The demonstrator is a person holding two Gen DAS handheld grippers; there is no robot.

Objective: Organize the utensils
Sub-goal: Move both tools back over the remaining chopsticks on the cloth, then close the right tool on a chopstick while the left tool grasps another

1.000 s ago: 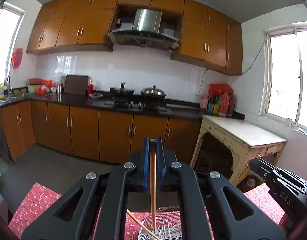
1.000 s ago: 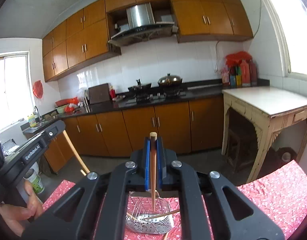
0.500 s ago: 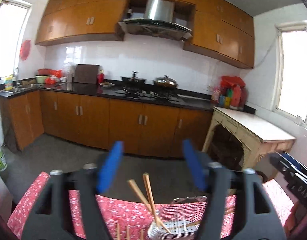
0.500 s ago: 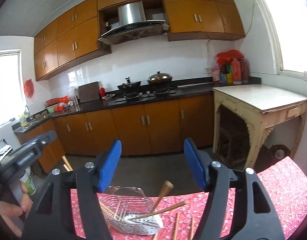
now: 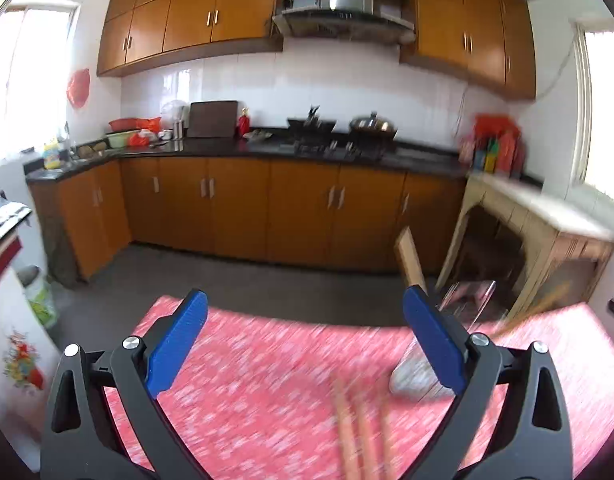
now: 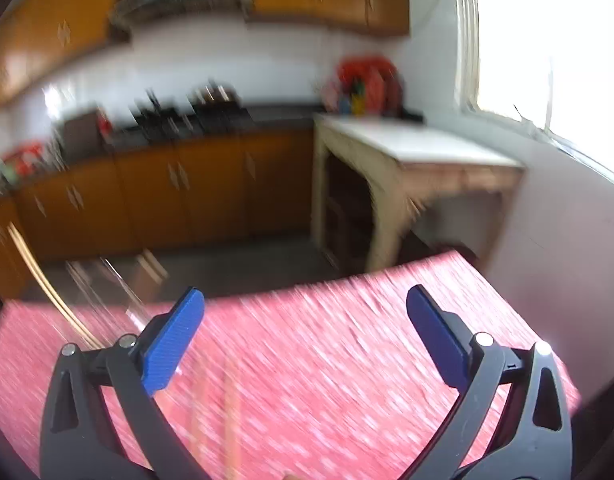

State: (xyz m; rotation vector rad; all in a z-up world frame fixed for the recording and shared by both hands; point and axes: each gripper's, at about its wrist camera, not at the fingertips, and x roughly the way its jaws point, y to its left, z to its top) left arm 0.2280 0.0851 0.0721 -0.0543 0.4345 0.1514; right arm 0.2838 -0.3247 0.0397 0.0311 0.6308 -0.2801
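Red patterned cloth covers the counter (image 5: 267, 380); both tongs apart, holding nothing.

Left tongs (image 5: 303, 344) spread wide above the cloth. Loose chopsticks (image 5: 359, 432) lie flat near the counter's near edge, blurred. Wire basket (image 5: 459, 320) sits toward the far right edge, partly behind the right blue pad, with more sticks leaning in it. Right tongs (image 6: 305, 328) likewise spread; in the right wrist view the basket (image 6: 103, 280) is a smear at the far left corner, one chopstick (image 6: 231, 424) lying between the pads.
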